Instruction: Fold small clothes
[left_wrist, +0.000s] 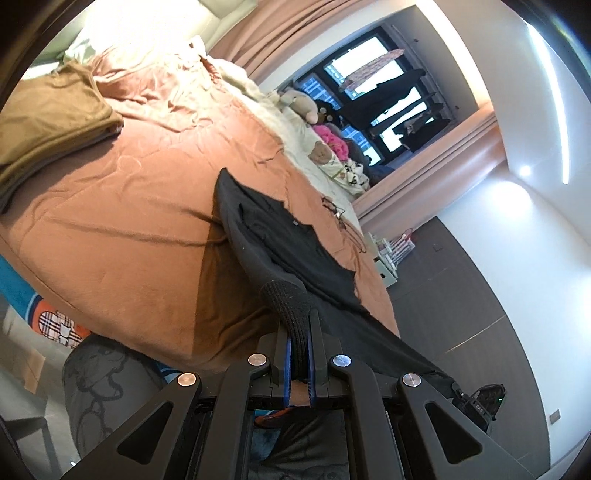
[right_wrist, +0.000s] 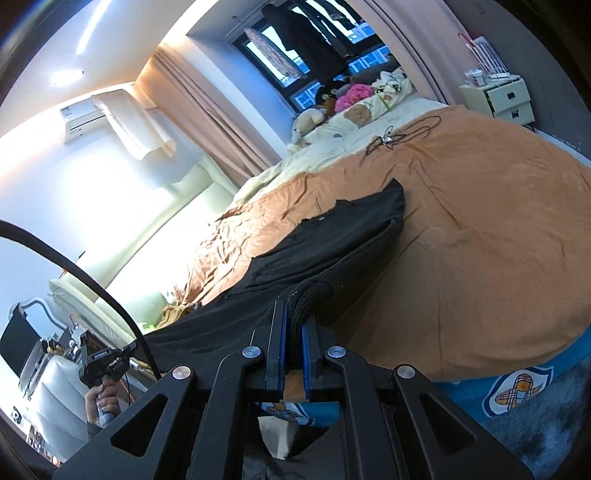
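Observation:
A black garment (left_wrist: 280, 236) lies partly on the orange bedspread (left_wrist: 122, 229) and hangs toward me off the bed's near edge. My left gripper (left_wrist: 299, 328) is shut on its ribbed black hem (left_wrist: 286, 299). In the right wrist view the same garment (right_wrist: 332, 240) stretches across the bed, and my right gripper (right_wrist: 293, 317) is shut on another ribbed part of the hem (right_wrist: 308, 291). The cloth spans between the two grippers. The other gripper (right_wrist: 107, 363) shows at lower left, held by a hand.
A folded olive-brown pile (left_wrist: 51, 122) sits at the bed's far left. Stuffed toys (left_wrist: 314, 122) and pillows lie by the window. A black cord (right_wrist: 399, 136) lies on the bedspread. A white drawer unit (right_wrist: 498, 98) stands beside the bed. Dark floor (left_wrist: 461, 332) at right.

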